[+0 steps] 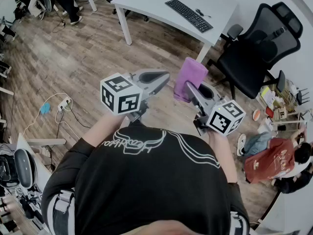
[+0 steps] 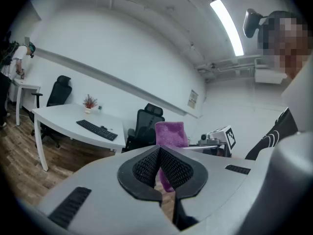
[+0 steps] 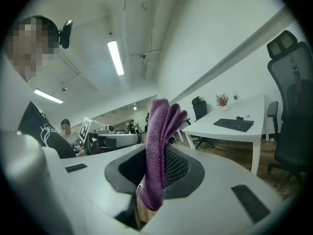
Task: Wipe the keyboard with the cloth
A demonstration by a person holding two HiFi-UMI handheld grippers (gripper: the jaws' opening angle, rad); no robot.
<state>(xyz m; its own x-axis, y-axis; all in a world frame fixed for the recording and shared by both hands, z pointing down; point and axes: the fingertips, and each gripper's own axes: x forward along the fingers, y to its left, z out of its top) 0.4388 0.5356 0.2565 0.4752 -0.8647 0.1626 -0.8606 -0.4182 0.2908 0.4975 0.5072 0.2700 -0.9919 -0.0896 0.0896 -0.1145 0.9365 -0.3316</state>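
**Q:** What does each tool hold?
**A:** The right hand-held gripper (image 3: 155, 156) pinches the purple cloth (image 3: 161, 126) near its lower end, and the rest stands upright above the jaws. The left hand-held gripper (image 2: 159, 151) is pressed together on nothing.

**Q:** Where is the keyboard (image 1: 189, 14)?
**A:** On the white counter (image 1: 146, 3), well apart from both tools. Wiping has not begun.

**Q:** Likely faults?
**A:** The narrow pinch may release the cloth under wiping pressure. The keyboard, left unsteadied, may slide toward the counter's edge.
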